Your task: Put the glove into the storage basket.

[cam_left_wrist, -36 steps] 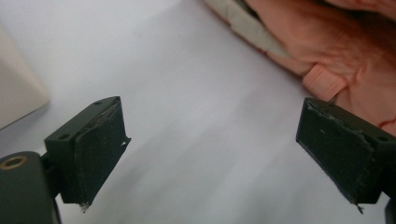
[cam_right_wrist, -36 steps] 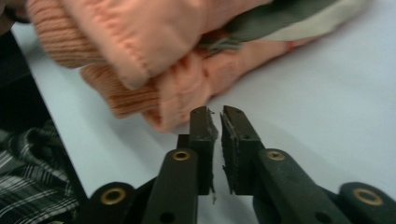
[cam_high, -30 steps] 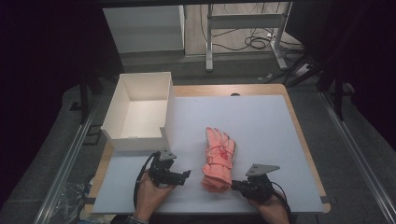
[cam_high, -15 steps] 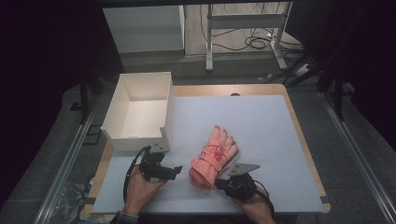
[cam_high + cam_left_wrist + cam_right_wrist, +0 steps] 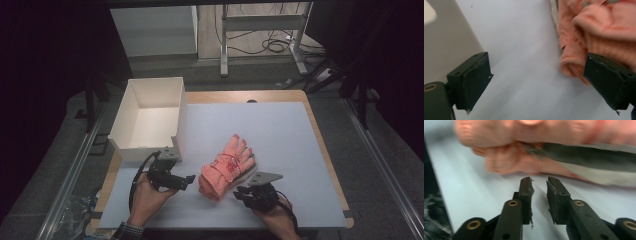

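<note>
On the counter [image 5: 300,130] I am letting go of the pink gloves [image 5: 227,167], my right claw [image 5: 244,192] opening a little with nothing in it, my left claw [image 5: 186,180] wide open, the white box [image 5: 150,117] waiting.

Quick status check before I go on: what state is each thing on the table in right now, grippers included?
Pink gloves: stacked, lying flat on the mat, gripped by neither gripper.
White box: open-topped, empty, upright at the table's left edge.
Left gripper: jaws wide open, nothing between them, beside the gloves' cuff.
Right gripper: jaws slightly apart, just been opening, nothing between them, short of the gloves.
</note>
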Tool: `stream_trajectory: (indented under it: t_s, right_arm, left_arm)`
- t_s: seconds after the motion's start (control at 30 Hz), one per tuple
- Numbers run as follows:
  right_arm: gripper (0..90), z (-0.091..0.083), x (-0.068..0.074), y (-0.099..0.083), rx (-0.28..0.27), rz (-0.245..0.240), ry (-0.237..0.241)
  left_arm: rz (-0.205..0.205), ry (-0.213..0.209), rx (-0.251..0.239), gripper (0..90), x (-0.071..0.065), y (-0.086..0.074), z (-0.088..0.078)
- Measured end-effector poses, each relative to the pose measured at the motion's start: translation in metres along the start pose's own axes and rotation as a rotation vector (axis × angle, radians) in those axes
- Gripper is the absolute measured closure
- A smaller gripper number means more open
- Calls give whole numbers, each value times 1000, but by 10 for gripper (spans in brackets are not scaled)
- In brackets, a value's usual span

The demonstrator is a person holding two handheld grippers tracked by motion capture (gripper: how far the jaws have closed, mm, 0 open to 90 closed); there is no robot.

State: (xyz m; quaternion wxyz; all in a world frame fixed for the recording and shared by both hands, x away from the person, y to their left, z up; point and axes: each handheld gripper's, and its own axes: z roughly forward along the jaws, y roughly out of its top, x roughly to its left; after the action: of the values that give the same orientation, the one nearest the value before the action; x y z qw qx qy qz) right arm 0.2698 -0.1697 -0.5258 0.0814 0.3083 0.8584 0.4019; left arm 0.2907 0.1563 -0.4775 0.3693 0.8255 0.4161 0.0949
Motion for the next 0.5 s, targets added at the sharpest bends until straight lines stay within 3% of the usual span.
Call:
stream_trajectory:
  t_s: [0.1,0.27,0.5]
  right_arm:
    - [665,-9,-13,-4,1,10,-40]
    - [592,-24,-37,-10,5,32,-118]
    - [462,-41,-70,-15,0,65,-225]
  left_arm:
    - [2,-17,-6,71,-5,9,-6]
    - [44,-37,4,56,-19,29,-9]
    - [107,-64,28,39,-44,56,6]
